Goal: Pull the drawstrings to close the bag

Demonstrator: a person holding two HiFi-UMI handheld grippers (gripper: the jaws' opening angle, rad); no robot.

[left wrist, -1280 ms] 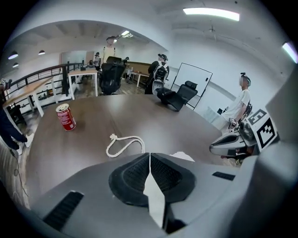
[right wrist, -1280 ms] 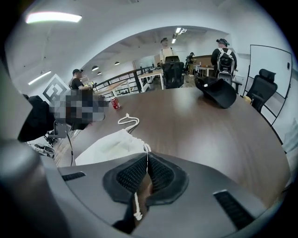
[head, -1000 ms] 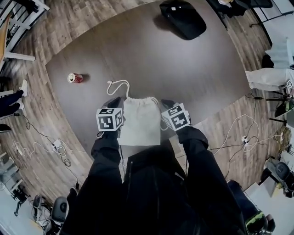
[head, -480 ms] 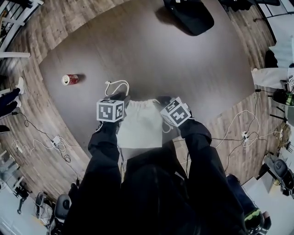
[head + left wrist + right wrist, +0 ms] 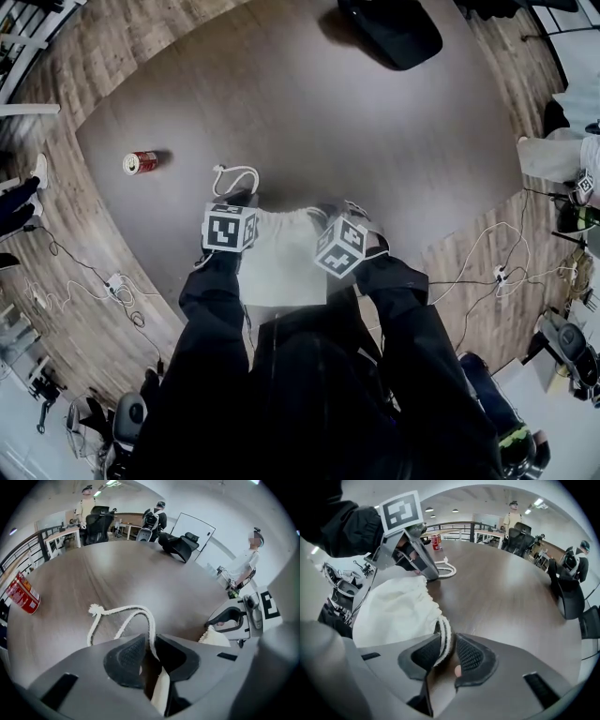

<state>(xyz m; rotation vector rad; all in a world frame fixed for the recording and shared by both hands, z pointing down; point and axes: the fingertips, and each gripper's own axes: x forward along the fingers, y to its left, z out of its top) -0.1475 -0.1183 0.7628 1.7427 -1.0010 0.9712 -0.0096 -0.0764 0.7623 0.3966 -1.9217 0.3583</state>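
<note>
Change: both grippers moved up to bag [image 5: 281, 262] mouth | left gripper [image 5: 149, 641] fingers closing around left cord [image 5: 151, 629] | right gripper [image 5: 449, 644] fingers easing open, right cord [image 5: 444, 630] pinched between | bag flat on surface [image 5: 375, 141] | pull likely next

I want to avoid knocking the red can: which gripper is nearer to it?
Left. The left gripper, jaws closing on the drawstring, sits right of the can at the bag's left corner; the right gripper, jaws opening, other drawstring between them, is beyond the bag.
</note>
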